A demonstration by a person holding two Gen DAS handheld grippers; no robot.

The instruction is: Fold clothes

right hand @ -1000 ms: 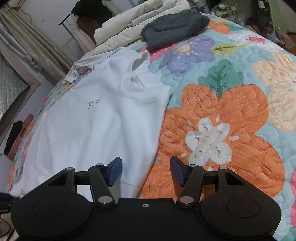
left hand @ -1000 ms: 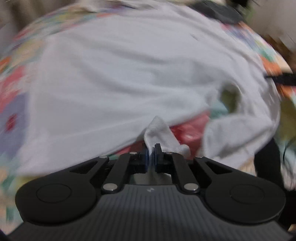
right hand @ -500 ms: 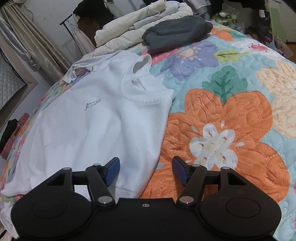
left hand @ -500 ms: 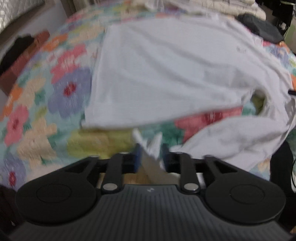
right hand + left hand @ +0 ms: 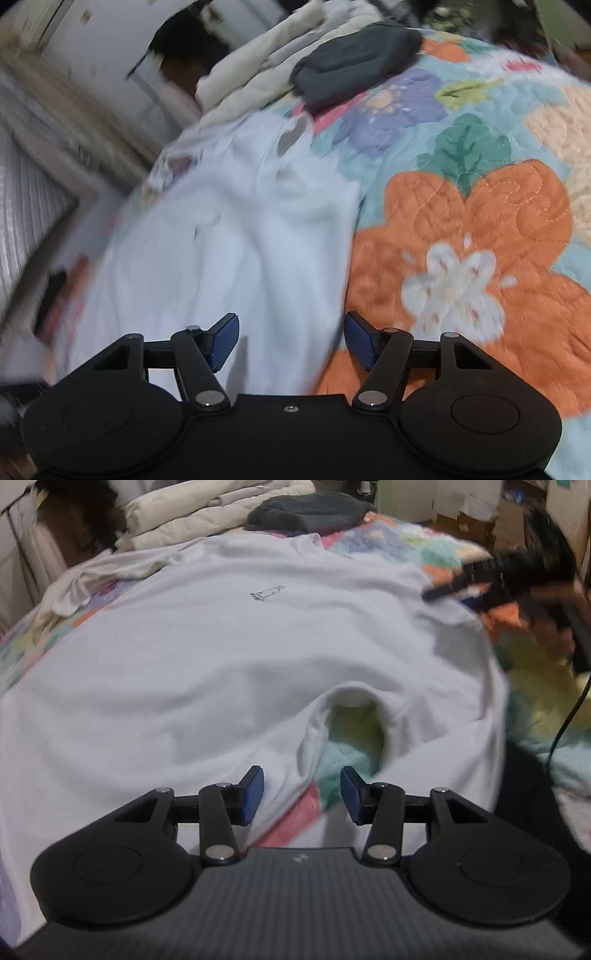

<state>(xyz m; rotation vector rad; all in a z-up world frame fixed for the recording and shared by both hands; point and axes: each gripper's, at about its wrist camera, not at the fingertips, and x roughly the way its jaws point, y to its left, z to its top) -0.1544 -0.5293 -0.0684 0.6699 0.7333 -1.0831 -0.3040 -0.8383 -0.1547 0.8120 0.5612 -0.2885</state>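
A white sweatshirt (image 5: 207, 657) with a small dark chest print lies spread on a floral quilt. In the left wrist view, my left gripper (image 5: 302, 793) is open and empty just above a bunched fold that forms a loop (image 5: 354, 716) near the garment's near edge. In the right wrist view, the sweatshirt (image 5: 221, 258) lies to the left. My right gripper (image 5: 291, 345) is open and empty over its right edge, where white cloth meets an orange flower. The right gripper also shows blurred in the left wrist view (image 5: 498, 579).
The quilt (image 5: 480, 221) covers the bed, bare to the right of the sweatshirt. A folded dark grey garment (image 5: 354, 62) and a pile of cream clothes (image 5: 258, 74) lie at the far end. A wall and window frame stand at the left.
My left gripper held a corner of white cloth, then opened and let it go. It has swung to face along the sweatshirt. My right gripper stayed open and shifted slightly.
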